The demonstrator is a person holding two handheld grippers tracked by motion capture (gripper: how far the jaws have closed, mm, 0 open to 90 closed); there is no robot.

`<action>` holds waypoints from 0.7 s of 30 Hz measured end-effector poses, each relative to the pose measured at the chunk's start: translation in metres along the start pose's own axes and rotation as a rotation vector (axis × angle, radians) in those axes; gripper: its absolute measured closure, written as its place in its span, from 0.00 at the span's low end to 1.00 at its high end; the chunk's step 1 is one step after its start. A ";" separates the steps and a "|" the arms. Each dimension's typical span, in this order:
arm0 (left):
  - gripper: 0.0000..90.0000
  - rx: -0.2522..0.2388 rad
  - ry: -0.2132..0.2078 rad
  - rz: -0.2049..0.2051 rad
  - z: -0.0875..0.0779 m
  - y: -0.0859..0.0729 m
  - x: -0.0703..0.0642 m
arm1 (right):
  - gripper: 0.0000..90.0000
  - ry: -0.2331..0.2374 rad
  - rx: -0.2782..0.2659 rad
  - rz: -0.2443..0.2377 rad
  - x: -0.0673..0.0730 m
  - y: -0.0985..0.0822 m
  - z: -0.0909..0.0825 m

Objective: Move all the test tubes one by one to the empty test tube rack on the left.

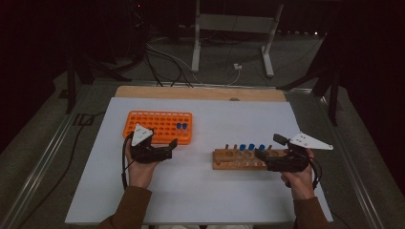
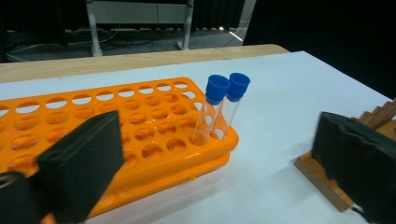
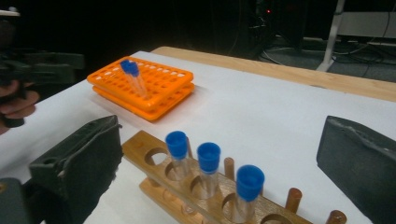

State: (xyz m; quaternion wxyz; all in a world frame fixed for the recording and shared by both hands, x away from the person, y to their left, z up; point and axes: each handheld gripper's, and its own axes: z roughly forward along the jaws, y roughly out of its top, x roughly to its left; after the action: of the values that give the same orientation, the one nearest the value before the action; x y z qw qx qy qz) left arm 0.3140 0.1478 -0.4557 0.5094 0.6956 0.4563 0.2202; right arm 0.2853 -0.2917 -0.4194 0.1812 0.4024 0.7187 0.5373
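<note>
Perforated orange plastic rack point(image 2: 140, 126), blue-capped clear tubes point(image 2: 217, 109)

No legible text anywhere (racks, caps unmarked).

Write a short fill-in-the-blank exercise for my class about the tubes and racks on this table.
1. The orange rack holds ____ blue-capped tubes.
2. The wooden rack holds ____ blue-capped tubes.
3. The left gripper has its jaws ____, with nothing between them.
4. The racks stand on a ____ sheet.

Missing words: two; three; open; white
</note>
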 end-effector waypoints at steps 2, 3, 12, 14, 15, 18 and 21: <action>0.01 -0.008 0.011 0.012 -0.005 0.001 -0.001 | 0.04 -0.002 -0.002 0.018 -0.003 -0.003 0.002; 0.01 -0.015 0.012 0.016 -0.007 0.001 -0.001 | 0.06 -0.007 0.001 0.021 -0.005 -0.004 0.003; 0.01 -0.026 0.014 0.007 -0.018 -0.001 0.001 | 0.37 -0.026 0.035 0.025 -0.016 -0.015 0.007; 0.01 -0.019 0.012 0.002 -0.019 -0.002 0.001 | 0.46 -0.036 0.052 0.012 -0.017 -0.018 0.009; 0.01 -0.019 0.014 0.000 -0.019 -0.002 0.001 | 0.51 -0.044 0.058 0.010 -0.017 -0.019 0.010; 0.01 -0.020 0.017 -0.004 -0.019 -0.002 0.002 | 0.64 -0.050 0.080 -0.005 -0.018 -0.022 0.012; 0.01 -0.024 0.015 -0.007 -0.020 -0.001 0.001 | 0.74 -0.055 0.104 -0.024 -0.017 -0.025 0.015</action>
State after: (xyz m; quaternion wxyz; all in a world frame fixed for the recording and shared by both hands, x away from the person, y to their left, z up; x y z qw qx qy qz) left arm 0.2983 0.1592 -0.4494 0.5152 0.6861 0.4597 0.2291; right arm 0.2966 -0.2981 -0.4511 0.1864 0.4172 0.7451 0.4858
